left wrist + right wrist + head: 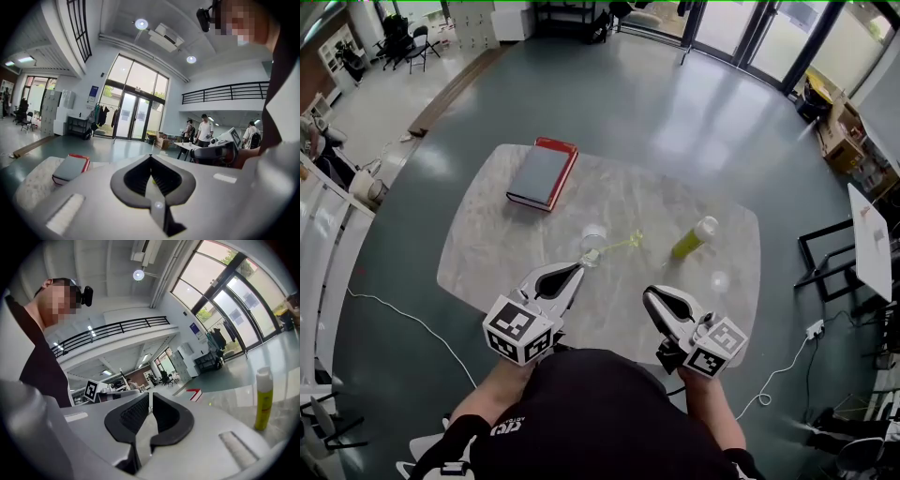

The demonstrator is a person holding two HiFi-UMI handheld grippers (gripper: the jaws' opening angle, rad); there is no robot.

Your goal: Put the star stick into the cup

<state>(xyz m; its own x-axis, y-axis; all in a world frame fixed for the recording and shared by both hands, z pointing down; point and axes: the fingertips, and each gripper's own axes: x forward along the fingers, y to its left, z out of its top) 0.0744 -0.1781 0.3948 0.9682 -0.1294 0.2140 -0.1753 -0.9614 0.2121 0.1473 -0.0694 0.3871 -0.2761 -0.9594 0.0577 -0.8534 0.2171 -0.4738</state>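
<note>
The star stick (621, 245) is a thin yellow-green rod that slants over the marble table (487, 246), just right of a clear cup (593, 235). My left gripper (580, 265) is shut, and the stick's near end meets its tips. In the left gripper view a small yellow bit (152, 180) shows pinched between the closed jaws of the left gripper (150, 157). My right gripper (649, 292) hangs over the table's near edge, apart from the stick. Its jaws stand together with nothing between them, as the right gripper view shows for the right gripper (150, 393).
A grey book with a red cover (542, 174) lies at the table's far left. A yellow-green bottle (694, 237) stands right of the stick and shows again as a bottle (262, 399). A second small clear cup (719, 280) sits near the right edge. People stand in the background.
</note>
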